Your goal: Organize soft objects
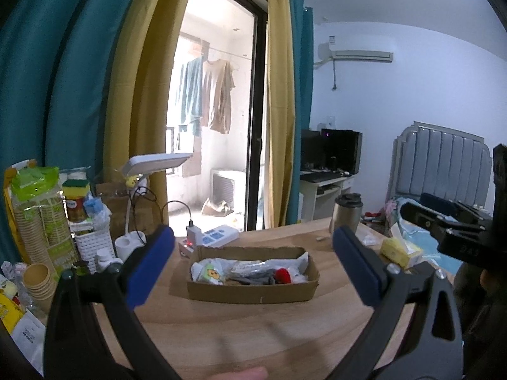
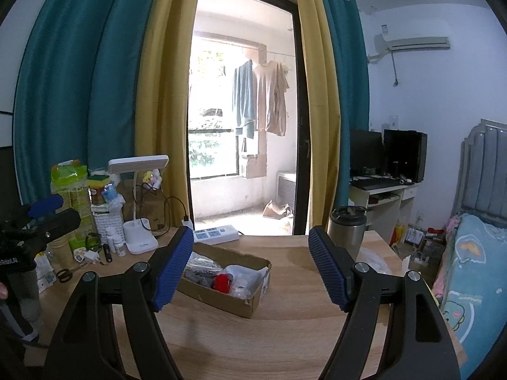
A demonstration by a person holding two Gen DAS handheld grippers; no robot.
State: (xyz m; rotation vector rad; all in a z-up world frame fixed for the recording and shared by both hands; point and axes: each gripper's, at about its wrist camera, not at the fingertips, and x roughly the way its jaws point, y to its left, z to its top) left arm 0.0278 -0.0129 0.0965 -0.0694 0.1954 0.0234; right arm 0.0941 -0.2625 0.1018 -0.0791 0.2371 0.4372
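Because both the left gripper (image 1: pixel 253 262) and right gripper (image 2: pixel 251 264) hang wide apart and empty above the table (image 1: pixel 253 332), a careless reach could snag the cardboard box (image 1: pixel 253 294) mid-table, dragging its soft objects (image 1: pixel 250 272).

The right gripper (image 1: pixel 456 237) body shows digits like "243", otherwise nothing legible

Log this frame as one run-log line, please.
left gripper: open, empty | right gripper: open, empty | cardboard box: filled, on table
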